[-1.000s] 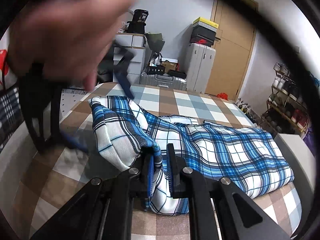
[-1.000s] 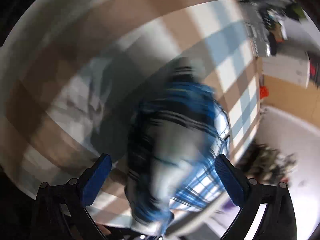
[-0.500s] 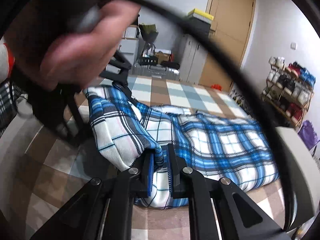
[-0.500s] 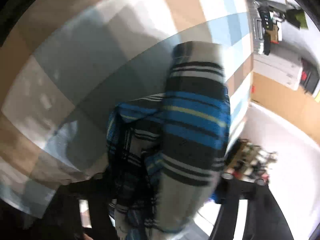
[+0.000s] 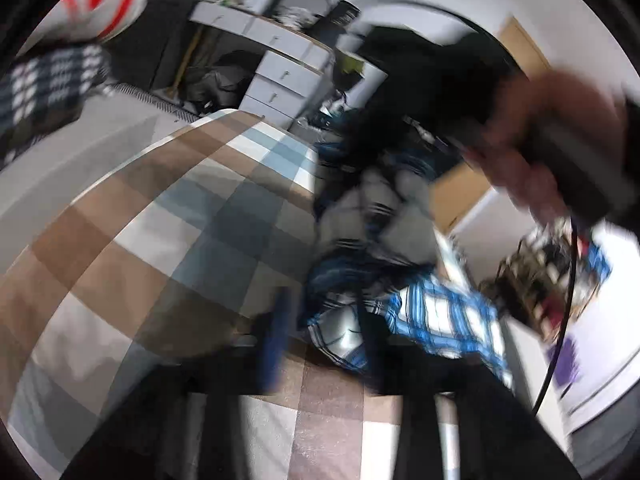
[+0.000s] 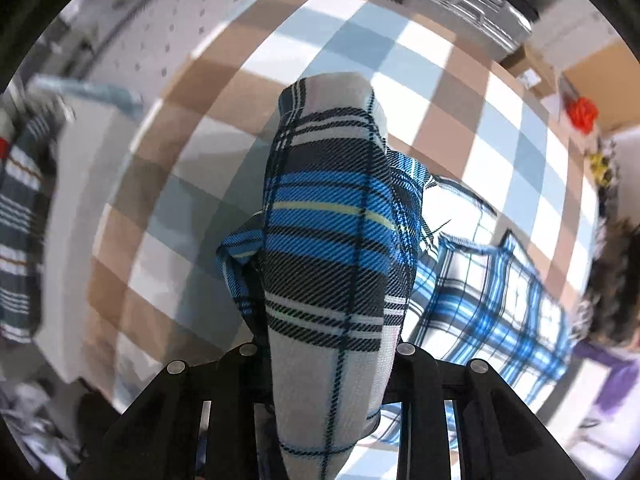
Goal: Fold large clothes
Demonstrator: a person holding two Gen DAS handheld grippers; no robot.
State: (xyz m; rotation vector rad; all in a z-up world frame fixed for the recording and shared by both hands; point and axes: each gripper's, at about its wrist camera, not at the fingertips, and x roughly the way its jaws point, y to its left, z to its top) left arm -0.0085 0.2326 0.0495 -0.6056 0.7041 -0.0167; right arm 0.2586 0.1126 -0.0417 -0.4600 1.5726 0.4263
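My right gripper point(image 6: 324, 360) hangs above the bed point(image 6: 460, 92), the shirt point(image 6: 332, 240) bunched between its jaws, the rest spread on the bed to the right.

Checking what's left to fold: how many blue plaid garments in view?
1: the blue plaid garment, between the closing jaws of the right gripper, trailing onto the checked bedspread. Others may be hidden.
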